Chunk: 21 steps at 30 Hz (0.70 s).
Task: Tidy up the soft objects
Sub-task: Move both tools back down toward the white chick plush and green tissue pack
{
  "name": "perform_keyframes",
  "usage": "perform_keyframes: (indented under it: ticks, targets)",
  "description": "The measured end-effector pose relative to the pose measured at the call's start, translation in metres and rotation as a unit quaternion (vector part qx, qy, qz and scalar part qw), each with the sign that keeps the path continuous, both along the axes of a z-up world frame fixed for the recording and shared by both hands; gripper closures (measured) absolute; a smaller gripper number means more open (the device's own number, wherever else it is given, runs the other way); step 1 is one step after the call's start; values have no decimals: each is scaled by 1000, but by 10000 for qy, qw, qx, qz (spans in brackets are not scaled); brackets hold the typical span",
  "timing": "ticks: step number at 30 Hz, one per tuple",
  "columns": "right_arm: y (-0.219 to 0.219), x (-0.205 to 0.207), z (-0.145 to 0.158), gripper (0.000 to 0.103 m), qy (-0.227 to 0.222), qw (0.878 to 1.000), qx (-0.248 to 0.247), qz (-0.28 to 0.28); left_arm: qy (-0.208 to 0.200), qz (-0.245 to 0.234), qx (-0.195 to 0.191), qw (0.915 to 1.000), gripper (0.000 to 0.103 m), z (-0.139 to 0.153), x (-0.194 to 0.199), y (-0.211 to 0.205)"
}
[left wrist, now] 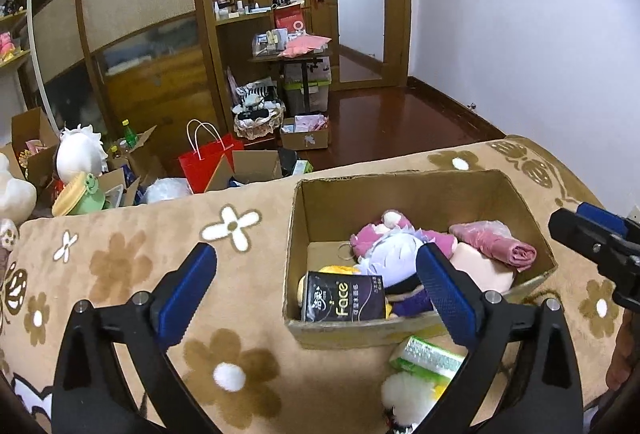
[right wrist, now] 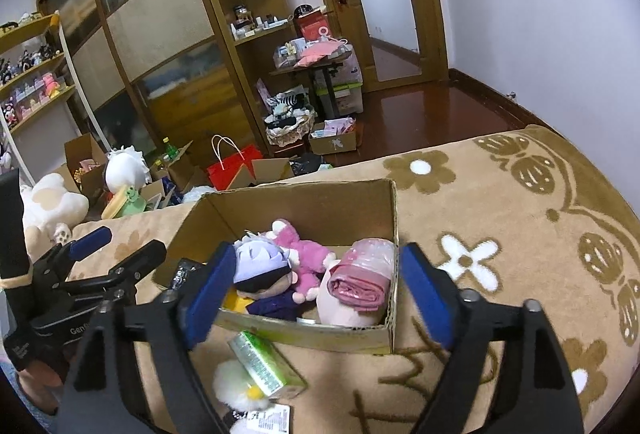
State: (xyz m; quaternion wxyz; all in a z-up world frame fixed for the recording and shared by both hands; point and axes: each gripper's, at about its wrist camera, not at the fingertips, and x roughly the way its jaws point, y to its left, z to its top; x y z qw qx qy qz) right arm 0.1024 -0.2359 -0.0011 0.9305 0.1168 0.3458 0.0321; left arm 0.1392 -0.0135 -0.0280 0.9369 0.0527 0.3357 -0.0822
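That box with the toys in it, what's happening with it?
A person is tidying soft things into the cardboard box on the flowery blanket, using a left gripper and a right gripper. Both have their jaws wide open and hold nothing. Inside the box lie a lilac-haired doll, a pink plush and a black tissue pack. A green pack and a white fluffy toy are not yet in the box.

plush toys [right wrist: 280, 266] in box [right wrist: 304, 334] | box on blanket [right wrist: 500, 201] | tissue pack [right wrist: 264, 362] before box
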Motion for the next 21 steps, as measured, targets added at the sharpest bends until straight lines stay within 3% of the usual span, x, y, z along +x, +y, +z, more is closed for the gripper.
perform_keyframes:
  ticks: [3, 16, 21]
  targets:
    - [-1, -7, 3, 1, 13, 10000, 67, -27, 165, -81, 123, 9998, 4, 2, -8, 0]
    - [7, -38, 6, 1, 212, 9997, 125, 39, 923, -125, 380, 9949, 4, -3, -47, -1]
    - [9, -41, -5, 1, 393, 9988, 233, 154, 1381, -120, 37, 9903, 4, -15, -50, -1]
